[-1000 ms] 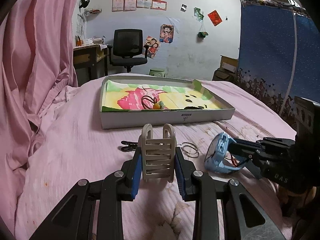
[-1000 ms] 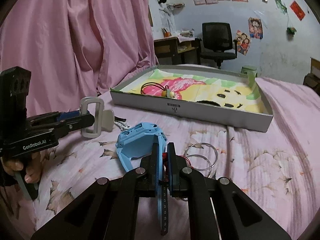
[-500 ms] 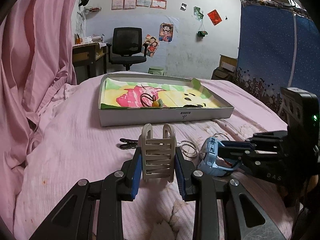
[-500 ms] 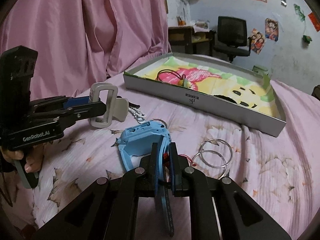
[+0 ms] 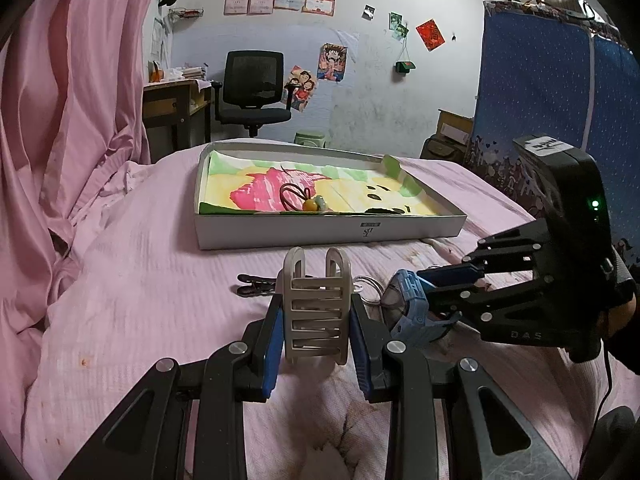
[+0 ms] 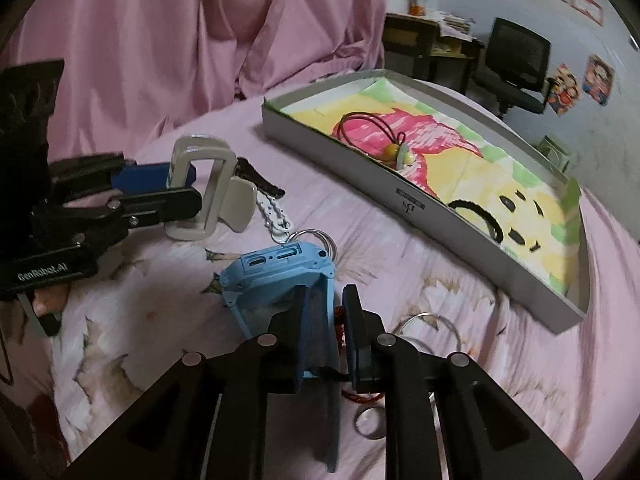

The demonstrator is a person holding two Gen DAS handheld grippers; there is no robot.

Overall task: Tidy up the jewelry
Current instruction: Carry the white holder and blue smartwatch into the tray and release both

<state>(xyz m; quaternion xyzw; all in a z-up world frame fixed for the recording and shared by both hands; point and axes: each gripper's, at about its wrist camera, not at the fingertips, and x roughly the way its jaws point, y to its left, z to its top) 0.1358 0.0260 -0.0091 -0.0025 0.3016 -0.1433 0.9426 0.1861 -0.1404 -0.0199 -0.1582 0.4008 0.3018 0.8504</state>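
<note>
A beige hair claw (image 5: 316, 272) is pinched between the blue pads of my left gripper (image 5: 316, 320), just above the pink bedspread. The right wrist view shows the same claw (image 6: 236, 204) in that gripper (image 6: 188, 188) at the left. A light-blue watch (image 6: 276, 276) lies on the bed with its strap between the jaws of my right gripper (image 6: 326, 292). Those jaws are opening, and a gap shows beside the strap. In the left wrist view the watch (image 5: 404, 328) and right gripper (image 5: 426, 294) sit just right of the claw. A shallow grey box (image 5: 320, 234) holds a beaded hair tie (image 5: 308, 200).
Thin metal rings (image 6: 436, 324), a small ring (image 6: 370, 424), a white clip on a keyring (image 6: 276, 216) and a black clip (image 5: 252, 284) lie on the bedspread before the box (image 6: 440, 216). A pink curtain hangs at the left, a blue wardrobe stands at the right.
My right gripper has swung and rolled toward the left gripper, bringing the watch closer to the claw, and its jaws have parted a little. The left gripper stayed still with the claw.
</note>
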